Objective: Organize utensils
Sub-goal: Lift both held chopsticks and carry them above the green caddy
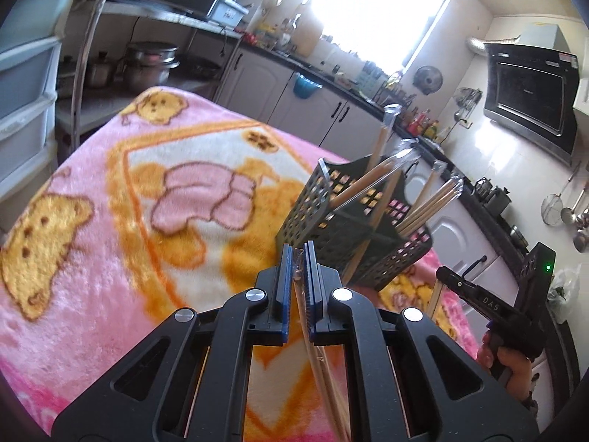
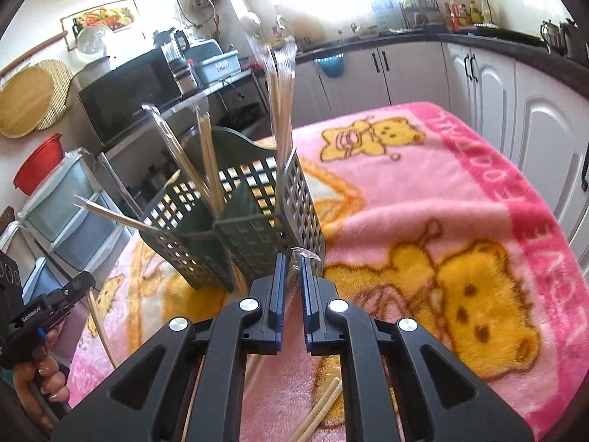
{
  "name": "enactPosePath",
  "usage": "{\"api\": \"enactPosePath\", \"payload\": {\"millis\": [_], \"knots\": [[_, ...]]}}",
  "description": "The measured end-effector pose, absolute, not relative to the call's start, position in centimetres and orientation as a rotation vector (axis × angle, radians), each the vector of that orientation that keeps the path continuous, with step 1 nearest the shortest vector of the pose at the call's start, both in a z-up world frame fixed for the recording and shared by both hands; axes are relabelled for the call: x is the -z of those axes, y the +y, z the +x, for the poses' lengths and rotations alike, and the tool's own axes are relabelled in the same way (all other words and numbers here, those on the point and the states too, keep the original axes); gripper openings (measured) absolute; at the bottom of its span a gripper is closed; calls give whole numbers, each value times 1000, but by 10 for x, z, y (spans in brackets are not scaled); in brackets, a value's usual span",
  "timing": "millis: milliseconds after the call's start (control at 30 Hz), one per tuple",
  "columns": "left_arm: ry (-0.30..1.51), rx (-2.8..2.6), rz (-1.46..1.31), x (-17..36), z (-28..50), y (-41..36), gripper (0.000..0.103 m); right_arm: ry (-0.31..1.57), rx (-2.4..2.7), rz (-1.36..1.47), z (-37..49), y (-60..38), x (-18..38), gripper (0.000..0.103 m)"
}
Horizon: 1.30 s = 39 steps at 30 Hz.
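left gripper (image 1: pixel 298 258): jaws clenched on a wrapped chopstick pair (image 1: pixel 324 361), which runs back under the gripper toward 6 o'clock; also seen at 8 o'clock in the right wrist view, a stick hanging below it.
right gripper (image 2: pixel 292 269): jaws nearly closed on a second wrapped pair (image 2: pixel 294 276), its crinkled wrapper tip showing just past the fingers; seen at 4 o'clock in the left wrist view.
handling: the pairs are judged light, thin and stiff; the clear wrapper is judged slippery, so a hold on the wooden shaft, not on the loose wrapper end, is advised; a pair gripped near one end is likely to swing.
caddy (image 1: pixel 331 221): dark, perforated, divided by inner walls; set on the blanket (image 1: pixel 110 258) at 1 o'clock of the left gripper, 11 o'clock of the right.
contents: several wrapped pairs (image 2: pixel 206 154) stand tilted in the compartments, tops fanned outward; the exact count per compartment cannot be told.
loose: one more stick (image 2: pixel 320 412) lies on the blanket below the right gripper.
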<state>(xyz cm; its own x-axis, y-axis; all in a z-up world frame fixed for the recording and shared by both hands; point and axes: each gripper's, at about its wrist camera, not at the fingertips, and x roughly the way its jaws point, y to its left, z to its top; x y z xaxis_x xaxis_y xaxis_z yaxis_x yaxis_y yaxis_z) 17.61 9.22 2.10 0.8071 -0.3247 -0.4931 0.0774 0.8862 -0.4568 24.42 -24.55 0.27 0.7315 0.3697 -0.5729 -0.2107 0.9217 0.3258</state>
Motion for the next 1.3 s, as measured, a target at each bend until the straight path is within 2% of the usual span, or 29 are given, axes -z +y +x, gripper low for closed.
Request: {"api": "enactPosePath", "payload": {"millis": [633, 1300], "knots": [[507, 372, -341, -72, 175, 38, 3, 486, -284, 206, 214, -261, -53, 5], [454, 505, -257, -109, 193, -14, 3, 389, -275, 192, 198, -274, -87, 5]]}}
